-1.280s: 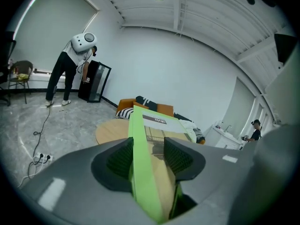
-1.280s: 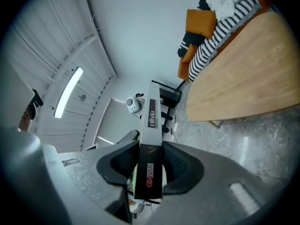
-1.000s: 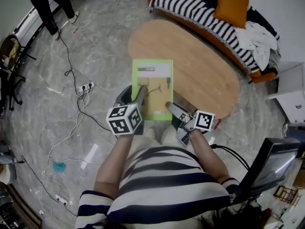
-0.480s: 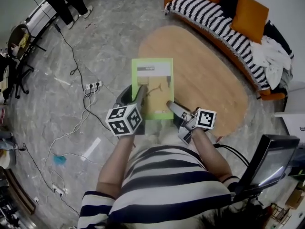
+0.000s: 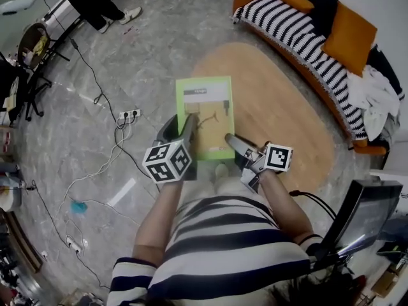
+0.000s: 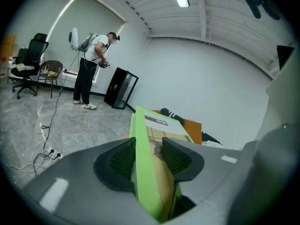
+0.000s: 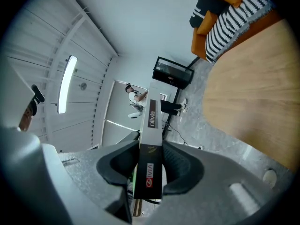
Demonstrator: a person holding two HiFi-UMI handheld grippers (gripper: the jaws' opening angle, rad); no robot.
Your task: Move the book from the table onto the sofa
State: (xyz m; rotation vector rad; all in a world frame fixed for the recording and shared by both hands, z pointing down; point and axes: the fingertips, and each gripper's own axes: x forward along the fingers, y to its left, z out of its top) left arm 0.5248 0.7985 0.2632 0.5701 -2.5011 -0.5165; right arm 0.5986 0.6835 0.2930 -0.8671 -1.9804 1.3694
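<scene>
I hold a green-covered book point(image 5: 204, 115) flat in the air over the floor, just off the near end of the oval wooden table point(image 5: 280, 116). My left gripper point(image 5: 186, 127) is shut on its near left edge, and in the left gripper view the pads point(image 6: 123, 157) clamp the green book point(image 6: 146, 172). My right gripper point(image 5: 229, 140) is shut on the near right corner. In the right gripper view the book's spine point(image 7: 150, 149) stands between the jaws. The orange sofa point(image 5: 299, 18), with a striped blanket and orange cushions, runs along the table's far side.
White clothes point(image 5: 377, 93) lie on the sofa's right end. Cables and a power strip point(image 5: 129, 115) trail over the marble floor at left. A person point(image 5: 95, 2) stands at the far left near a chair point(image 5: 32, 46). A dark screen point(image 5: 364, 214) is at my lower right.
The table and sofa have slid to the right and down in the head view as I moved with the book. Both grippers keep the same hold on it.
</scene>
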